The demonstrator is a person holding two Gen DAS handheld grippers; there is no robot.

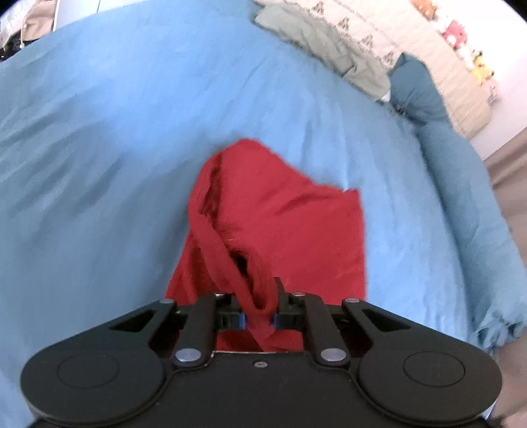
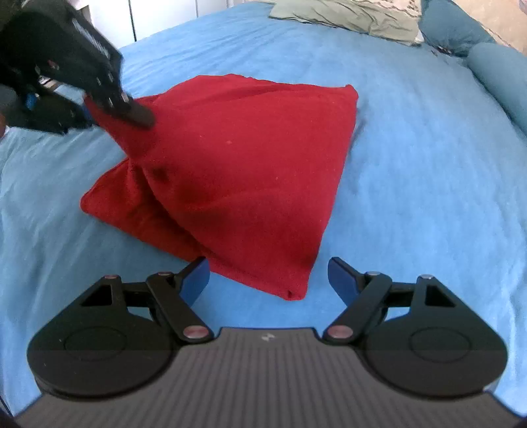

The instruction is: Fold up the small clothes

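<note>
Red garment [image 2: 230, 164] on the blue bedspread [image 2: 411, 181], mid-fold, one edge raised. Left gripper [image 1: 258, 311] clamped on a bunched red hem or strap, the cloth pinched between the blue pads and drawn up toward the camera; from the right wrist view, the same gripper [image 2: 131, 112] at the upper left, lifting the fabric into a tent-like peak while the far corner and the near corner remain on the bed. Right gripper [image 2: 268, 280] with jaws spread wide and nothing between them, hovering just short of the garment's nearest corner [image 2: 293, 293], left pad [image 2: 197, 280] close beside the cloth edge, contact not determinable. Step in hand, as judged: carrying one lifted edge across to make a fold, with the second tool not yet engaged. Next move, as judged: bringing the open right jaws onto the near corner or edge, closing on a single layer rather than the bedspread beneath, then moving both held points together so the fold falls flat and square. Likely difficulty: soft, slack fabric sagging between the two holds, and bunching at the left pinch leaving a crooked crease. Grey-green pillow [image 2: 346, 16] and teal bolster [image 2: 500, 75] at the head of the bed, well apart from the work.
</note>
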